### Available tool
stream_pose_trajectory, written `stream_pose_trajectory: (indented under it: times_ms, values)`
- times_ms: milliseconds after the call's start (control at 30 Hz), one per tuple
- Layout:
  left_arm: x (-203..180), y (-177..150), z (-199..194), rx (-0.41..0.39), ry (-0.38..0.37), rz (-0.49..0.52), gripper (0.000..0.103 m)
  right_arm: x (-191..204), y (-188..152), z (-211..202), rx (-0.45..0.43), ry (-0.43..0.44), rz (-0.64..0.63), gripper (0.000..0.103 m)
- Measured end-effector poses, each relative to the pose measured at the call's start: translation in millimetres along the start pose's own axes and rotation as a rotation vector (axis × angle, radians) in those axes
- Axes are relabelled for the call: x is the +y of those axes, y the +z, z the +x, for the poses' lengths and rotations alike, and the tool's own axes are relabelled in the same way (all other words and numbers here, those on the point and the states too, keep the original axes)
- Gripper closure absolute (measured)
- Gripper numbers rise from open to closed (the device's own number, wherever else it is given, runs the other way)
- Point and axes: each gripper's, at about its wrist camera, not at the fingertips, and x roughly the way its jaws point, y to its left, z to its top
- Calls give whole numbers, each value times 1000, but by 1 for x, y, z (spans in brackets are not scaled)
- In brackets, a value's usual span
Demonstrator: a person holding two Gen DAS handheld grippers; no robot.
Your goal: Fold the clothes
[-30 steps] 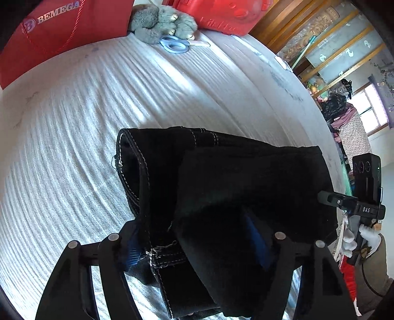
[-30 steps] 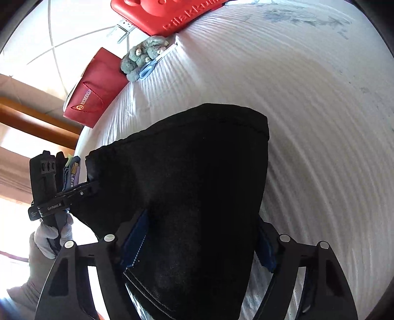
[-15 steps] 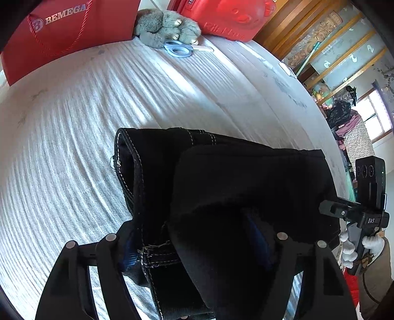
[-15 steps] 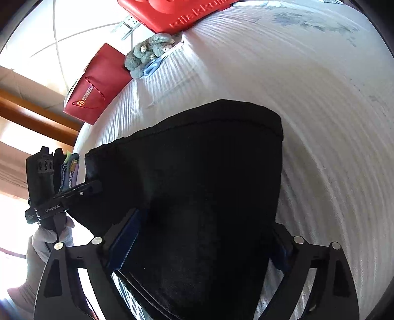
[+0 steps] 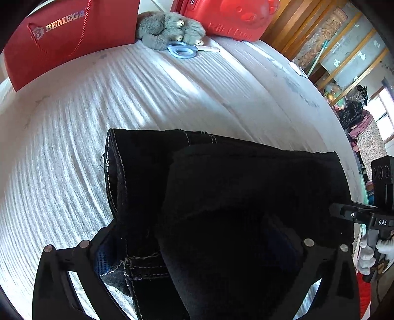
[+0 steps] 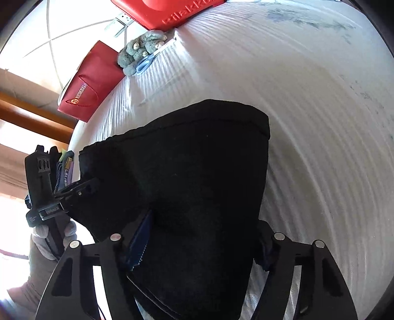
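Black jeans [image 5: 246, 187] with white stitching lie folded on the white ribbed bed [image 5: 73, 137]. My left gripper [image 5: 197, 251] has its jaws wide apart around the near edge of the folded jeans, with fabric filling the gap between them. My right gripper [image 6: 197, 246] also stands wide open around the jeans [image 6: 187, 172] at their other end. Each gripper shows in the other's view: the right one [image 5: 357, 214] at the jeans' right edge, the left one [image 6: 73, 189] at their left edge. The fingertips are hidden by cloth.
At the bed's far edge stand a red BEMEGA bag [image 5: 69, 37], a grey plush toy [image 5: 170, 27], blue scissors [image 5: 183, 50] and a red case [image 5: 234, 17]. Wooden furniture and shelves [image 5: 332, 49] are at the right beyond the bed.
Both grippers have opened wider and pushed a little forward and lower over the folded jeans. The jeans stay in place on the bed.
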Motion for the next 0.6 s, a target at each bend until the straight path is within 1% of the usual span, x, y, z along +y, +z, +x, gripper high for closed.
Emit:
stream_pose_trajectory:
  times_ms: [67, 200, 233, 300, 333, 367, 400, 433, 467, 500, 533, 567, 600]
  values:
    - [0, 3, 1, 9, -1, -1, 0, -2, -1, 0, -6, 6, 3, 33]
    - [-4, 3, 1, -2, 23, -7, 0, -4, -4, -1, -22, 34, 6, 29]
    - [-4, 4, 1, 4, 25, -7, 0, -4, -4, 0, -20, 42, 6, 26]
    - [-5, 6, 1, 16, 27, -11, 0, 0, -1, 3, -5, 58, 5, 15]
    - [-4, 5, 0, 12, 26, -14, 0, 2, 0, 5, 3, 66, 5, 5]
    - [-5, 3, -1, 1, 26, -12, 0, 4, 2, 7, 11, 74, 5, 0]
    - [-4, 1, -4, -12, 25, -15, 1, 10, 3, 10, 20, 50, -16, 0]
    - [-4, -1, -6, -25, 24, -20, 6, 16, 3, 12, 30, 13, -48, 0]
    - [-3, -3, -11, -39, 17, -31, 17, 21, 1, 12, 31, -29, -73, 8]
    - [-2, -6, -17, -54, 8, -45, 24, 21, -1, 9, 25, -46, -69, 19]
    - [-3, -8, -21, -65, 6, -47, 36, 20, -3, 6, 17, -56, -59, 38]
    - [-3, -10, -26, -75, 6, -45, 42, 18, -5, 2, 7, -40, -36, 46]
    - [-4, -12, -29, -84, 8, -42, 44, 18, -7, 0, 6, -29, -34, 48]
